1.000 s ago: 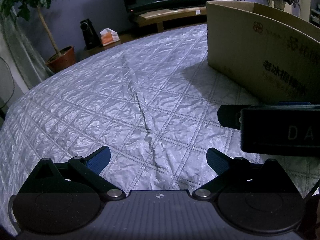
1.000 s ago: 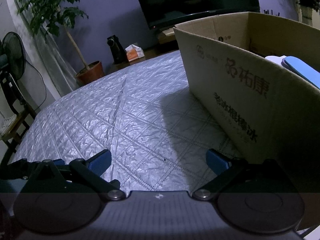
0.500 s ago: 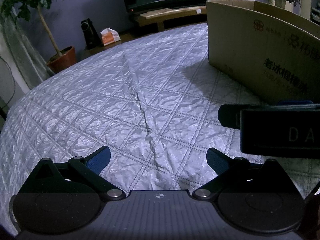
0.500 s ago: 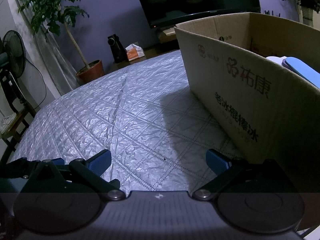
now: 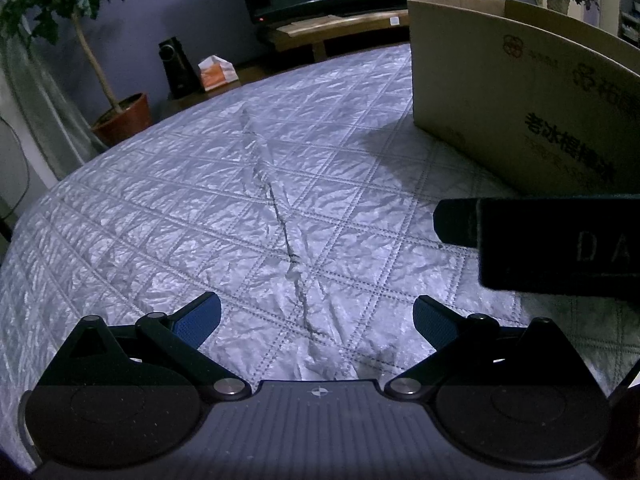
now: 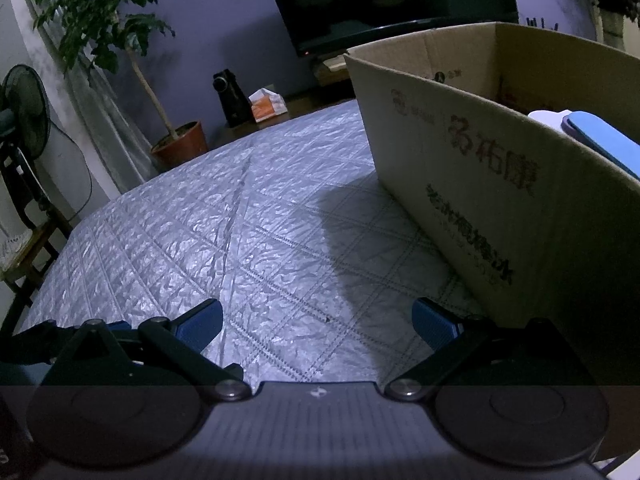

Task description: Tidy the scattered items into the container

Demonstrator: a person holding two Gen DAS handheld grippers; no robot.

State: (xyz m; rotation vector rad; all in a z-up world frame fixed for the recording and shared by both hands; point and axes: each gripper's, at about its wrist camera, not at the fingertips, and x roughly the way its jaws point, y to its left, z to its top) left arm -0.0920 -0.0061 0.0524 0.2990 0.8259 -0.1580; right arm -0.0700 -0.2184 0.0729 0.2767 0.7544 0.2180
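**Both tongs empty above the quilt**

My left gripper (image 5: 316,318) and right gripper (image 6: 317,318) hang spread wide, holding nothing, over the quilted cover (image 5: 200,208). The cardboard box (image 6: 480,168) stands to my right, with a blue item (image 6: 604,146) inside it.

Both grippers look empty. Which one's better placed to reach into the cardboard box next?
Right. The right gripper, open, sits beside the cardboard box and sees over its rim; the left gripper is farther off.
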